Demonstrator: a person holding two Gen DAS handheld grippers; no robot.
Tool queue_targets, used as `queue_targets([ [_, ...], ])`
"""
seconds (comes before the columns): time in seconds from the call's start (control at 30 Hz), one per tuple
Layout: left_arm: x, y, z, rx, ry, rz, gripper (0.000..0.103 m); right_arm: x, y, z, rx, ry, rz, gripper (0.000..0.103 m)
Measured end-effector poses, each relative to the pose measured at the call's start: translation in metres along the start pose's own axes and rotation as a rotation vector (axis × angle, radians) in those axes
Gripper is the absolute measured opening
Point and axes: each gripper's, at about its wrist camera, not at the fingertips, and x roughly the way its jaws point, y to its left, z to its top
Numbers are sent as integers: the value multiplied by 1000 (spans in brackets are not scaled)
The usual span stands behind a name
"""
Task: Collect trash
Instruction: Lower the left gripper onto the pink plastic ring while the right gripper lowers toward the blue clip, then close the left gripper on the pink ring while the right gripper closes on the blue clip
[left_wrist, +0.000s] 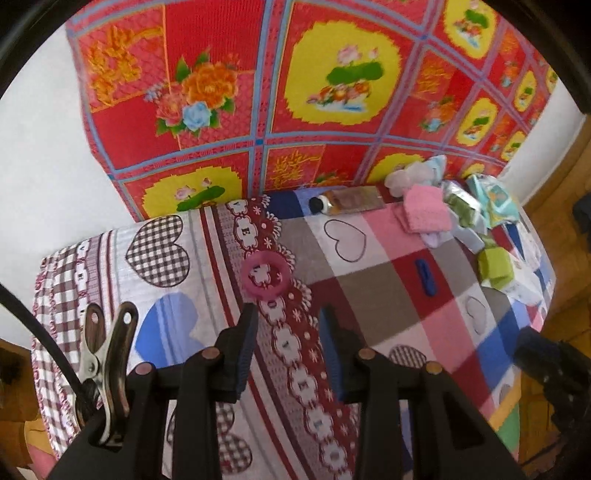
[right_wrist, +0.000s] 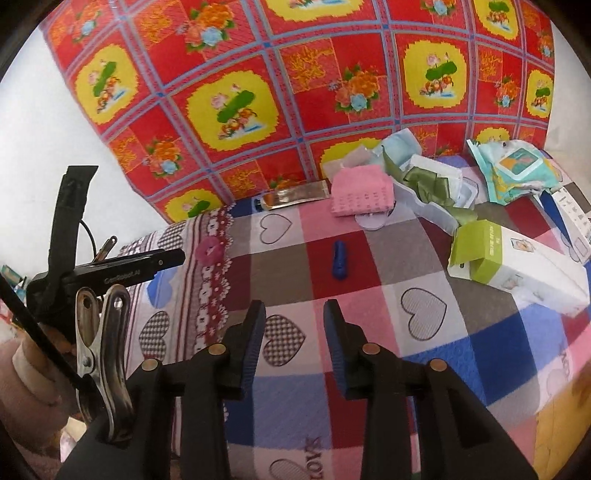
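Observation:
On the patterned bedcover lies a pink plastic ring (left_wrist: 265, 272), just beyond my left gripper (left_wrist: 288, 314), which is open with nothing between its fingers. A small blue clip (left_wrist: 424, 277) lies to the right. In the right wrist view the blue clip (right_wrist: 340, 260) sits ahead of my right gripper (right_wrist: 294, 310), open and empty above the cover. The pink ring (right_wrist: 209, 250) shows at the left there. A heap of wrappers and packets (right_wrist: 436, 184), a green-and-white carton (right_wrist: 513, 258), a pink cloth (right_wrist: 361, 195) and a tube (right_wrist: 291, 195) lie at the back right.
A red flowered mat (left_wrist: 280, 92) stands against the white wall behind the bed. The bedcover's left edge (left_wrist: 48, 295) drops off near the left gripper. The other gripper's black body (right_wrist: 74, 266) shows at the left of the right wrist view. Wooden floor (left_wrist: 554, 206) lies to the right.

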Motion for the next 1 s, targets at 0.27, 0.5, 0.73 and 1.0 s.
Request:
queue_targets([
  [0.27,41,0,11,20,38,42,44,25,-19,10,15,48,22,35],
  [0.5,67,4,21,10,54,85,44,42,-30,16,17,77,31,35],
  [0.73,72,4,27,5,34,102,46,55,-38,19,30,97,27,35],
  [1.0,69,-1,25,30,11,148,56,64,-41,22,30,105,29,35],
])
